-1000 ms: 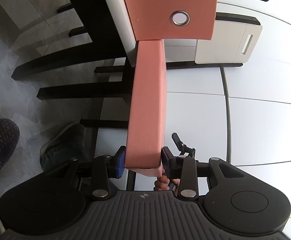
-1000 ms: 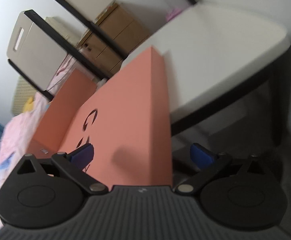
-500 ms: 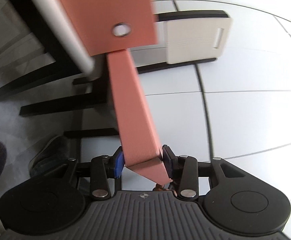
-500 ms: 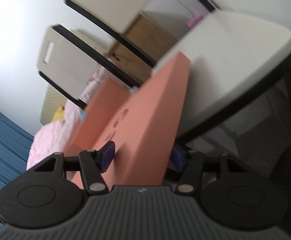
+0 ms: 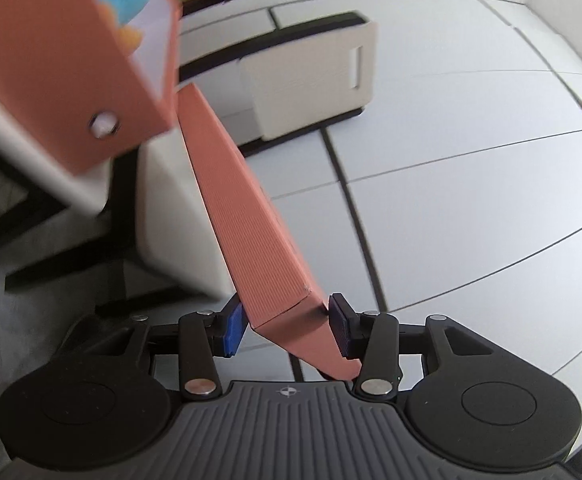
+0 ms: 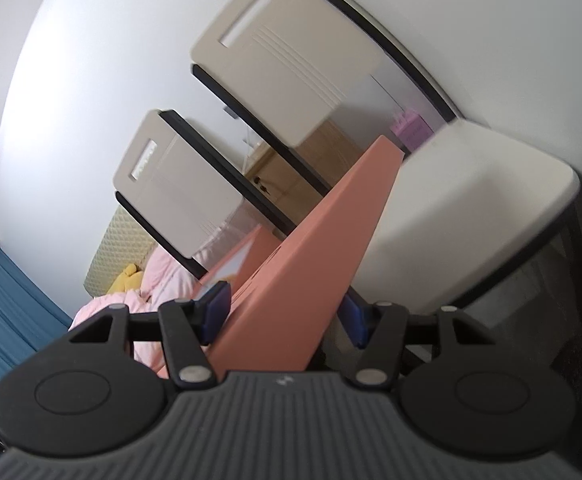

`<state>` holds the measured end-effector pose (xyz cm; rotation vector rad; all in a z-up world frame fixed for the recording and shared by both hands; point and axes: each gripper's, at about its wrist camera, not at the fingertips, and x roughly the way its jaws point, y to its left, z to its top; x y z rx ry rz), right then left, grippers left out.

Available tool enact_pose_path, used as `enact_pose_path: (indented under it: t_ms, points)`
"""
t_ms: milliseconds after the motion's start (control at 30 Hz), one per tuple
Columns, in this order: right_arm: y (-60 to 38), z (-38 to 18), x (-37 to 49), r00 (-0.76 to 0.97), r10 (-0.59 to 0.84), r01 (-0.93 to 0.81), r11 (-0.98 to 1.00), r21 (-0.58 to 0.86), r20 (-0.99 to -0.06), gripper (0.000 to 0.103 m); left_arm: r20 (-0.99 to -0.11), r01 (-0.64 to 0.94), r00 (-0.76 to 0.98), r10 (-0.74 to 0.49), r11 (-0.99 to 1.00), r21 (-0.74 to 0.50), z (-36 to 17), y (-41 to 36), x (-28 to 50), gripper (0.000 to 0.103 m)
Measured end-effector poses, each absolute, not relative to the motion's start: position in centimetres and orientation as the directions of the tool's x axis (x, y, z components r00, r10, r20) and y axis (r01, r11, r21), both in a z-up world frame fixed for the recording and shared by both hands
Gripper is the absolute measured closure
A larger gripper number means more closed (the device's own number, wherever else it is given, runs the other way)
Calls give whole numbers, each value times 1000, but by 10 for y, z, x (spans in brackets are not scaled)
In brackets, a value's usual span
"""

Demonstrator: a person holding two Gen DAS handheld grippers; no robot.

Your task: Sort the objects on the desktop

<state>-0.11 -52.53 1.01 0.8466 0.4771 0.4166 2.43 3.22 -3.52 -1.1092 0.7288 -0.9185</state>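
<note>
Tongs (image 5: 287, 326) (image 6: 285, 316) clamp salmon box (image 5: 247, 220) beside white table (image 6: 471, 184).

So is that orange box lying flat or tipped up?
Tipped. The box slants up from the left claw, one corner clamped between its pads, and the right claw grips another edge. Nothing shows it resting on the table.

Box (image 5: 251, 220) between left tongs (image 5: 287, 330); desk (image 6: 471, 200) right (behind).
</note>
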Motion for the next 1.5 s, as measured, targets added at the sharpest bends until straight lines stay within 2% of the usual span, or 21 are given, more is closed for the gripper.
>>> enact_pose_path:
  t_ms: [133,433,733,900,1067,1233,1400,1500]
  points:
    - [-511,33,7,833,515,-182,601,778,-203,44,-18,275,508,-861,182,-944,-17,55,33,54]
    - [-407,55,110,769,620,-300,566,768,-156,44,-9,271,721,-692,294,-917,10,143,55,52]
    - [-303,19,219,667,734,-372,481,794,-132,44,-81,146,861,-503,397,-906,8,204,72,52]
    - [-276,-15,247,652,753,-406,449,796,-92,44,-137,87,892,-430,462,-883,-2,212,89,51]
    - [-267,-50,258,631,767,-359,423,832,-117,43,-189,58,906,-380,552,-832,-4,208,99,49]
    - [-268,-64,256,636,765,-349,404,846,-103,43,-208,56,922,-327,643,-764,0,200,89,39]
    - [-267,-77,257,642,755,-301,410,861,-135,43,-81,114,966,-247,683,-722,4,195,58,21]
    - [-267,-75,253,644,754,-320,419,850,-130,41,-72,107,974,-216,715,-691,7,189,56,21]
